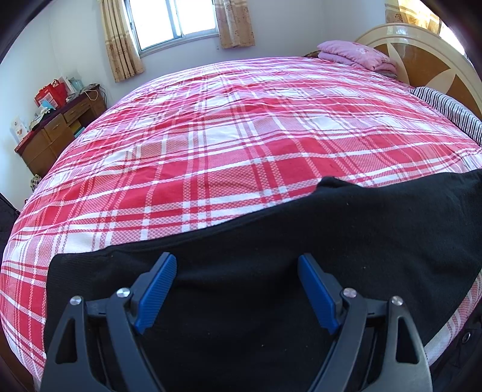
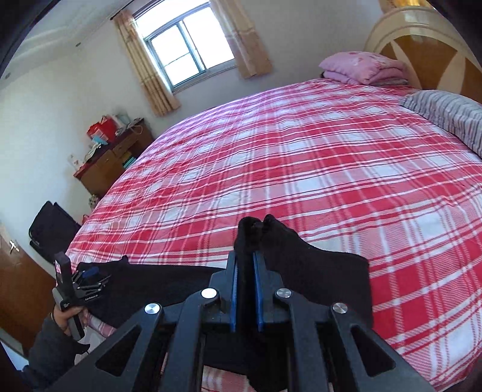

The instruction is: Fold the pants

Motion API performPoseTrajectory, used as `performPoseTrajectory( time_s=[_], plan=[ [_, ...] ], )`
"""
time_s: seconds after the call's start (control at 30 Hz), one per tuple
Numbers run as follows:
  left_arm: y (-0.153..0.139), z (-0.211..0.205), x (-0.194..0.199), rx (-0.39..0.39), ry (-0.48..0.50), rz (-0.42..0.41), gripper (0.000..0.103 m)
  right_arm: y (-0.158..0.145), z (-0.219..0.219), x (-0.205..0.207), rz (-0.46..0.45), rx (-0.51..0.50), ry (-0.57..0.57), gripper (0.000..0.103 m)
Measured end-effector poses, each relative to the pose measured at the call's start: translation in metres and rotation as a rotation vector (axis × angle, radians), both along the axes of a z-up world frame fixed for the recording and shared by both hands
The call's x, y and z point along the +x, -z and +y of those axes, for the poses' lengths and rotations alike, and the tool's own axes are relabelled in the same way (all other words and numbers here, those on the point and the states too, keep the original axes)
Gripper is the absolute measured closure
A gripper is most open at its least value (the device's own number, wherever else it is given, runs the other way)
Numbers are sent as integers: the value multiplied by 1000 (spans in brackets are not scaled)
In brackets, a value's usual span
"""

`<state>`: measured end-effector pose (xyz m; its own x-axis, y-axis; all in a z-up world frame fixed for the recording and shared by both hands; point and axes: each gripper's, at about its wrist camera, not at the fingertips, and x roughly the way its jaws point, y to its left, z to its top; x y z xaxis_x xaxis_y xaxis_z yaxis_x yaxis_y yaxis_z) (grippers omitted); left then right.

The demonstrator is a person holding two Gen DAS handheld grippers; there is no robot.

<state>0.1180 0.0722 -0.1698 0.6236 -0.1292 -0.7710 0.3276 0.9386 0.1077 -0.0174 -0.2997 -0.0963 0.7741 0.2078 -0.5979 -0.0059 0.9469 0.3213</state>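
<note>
Far left, against the wall: wooden desk cluttered with red gift bags. Beyond it, window flanked by beige curtains. Across the middle: red and white plaid bedspread. Along its near edge, laid flat: black pants. Over the left stretch of that cloth: left gripper, blue pads spread wide apart, gripping nothing; also seen from the right wrist, held in the person's left hand. Further right: right gripper, pads pressed together on a pinched-up bunch of the black pants, cloth poking out past the tips. Far right, by the headboard: folded pink blanket, striped pillow.
</note>
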Motion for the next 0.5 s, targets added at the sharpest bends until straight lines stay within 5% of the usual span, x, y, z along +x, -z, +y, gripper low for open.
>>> performPoseTrajectory(
  time_s=[0.5],
  plan=[
    [0, 0, -1, 0, 2, -1, 18, 40, 89, 39, 110, -80, -199, 97]
  ],
)
